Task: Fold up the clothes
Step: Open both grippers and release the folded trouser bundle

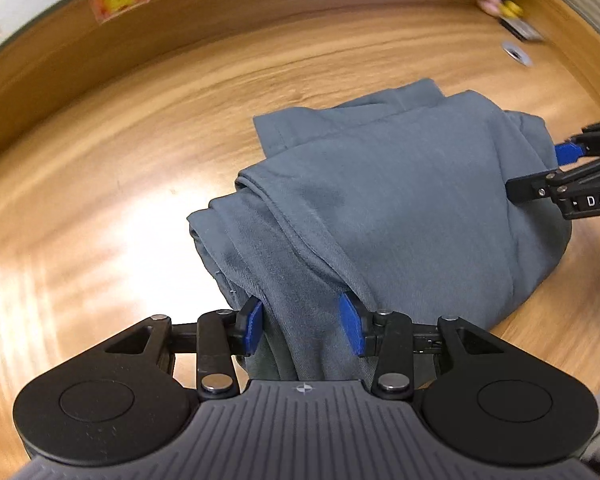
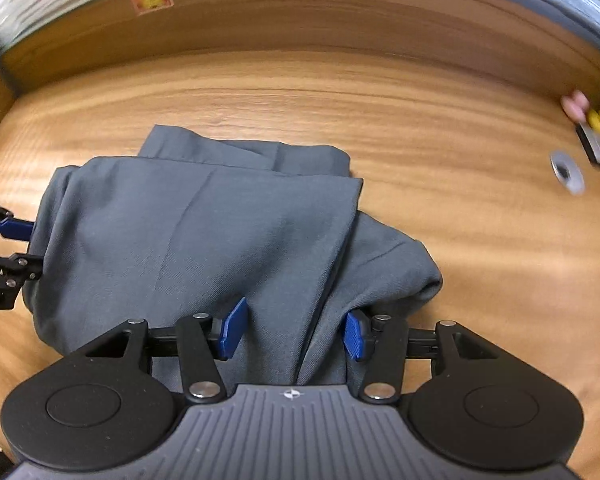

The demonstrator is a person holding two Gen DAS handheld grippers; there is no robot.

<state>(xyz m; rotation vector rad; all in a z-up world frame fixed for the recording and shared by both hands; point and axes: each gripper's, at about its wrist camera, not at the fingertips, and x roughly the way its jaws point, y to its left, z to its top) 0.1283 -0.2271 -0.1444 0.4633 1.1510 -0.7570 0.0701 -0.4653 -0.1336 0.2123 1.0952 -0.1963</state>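
The grey trousers (image 1: pixel 380 200) lie mid-counter (image 1: pixel 120 200), already folded into a thick bundle; judging by the loose layers, tidying or 1 more fold remains. The left tool (image 1: pixel 302 330) and right tool (image 2: pixel 294 330) each stand wide, straddling cloth at opposite ends. Bare wood all around leaves room.

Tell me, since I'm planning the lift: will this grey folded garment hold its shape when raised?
Probably not. The grey garment sags in soft creases, so it looks floppy. Its stacked layers seem loose and may slide apart. With the left gripper and right gripper at separate edges, the middle would likely droop.
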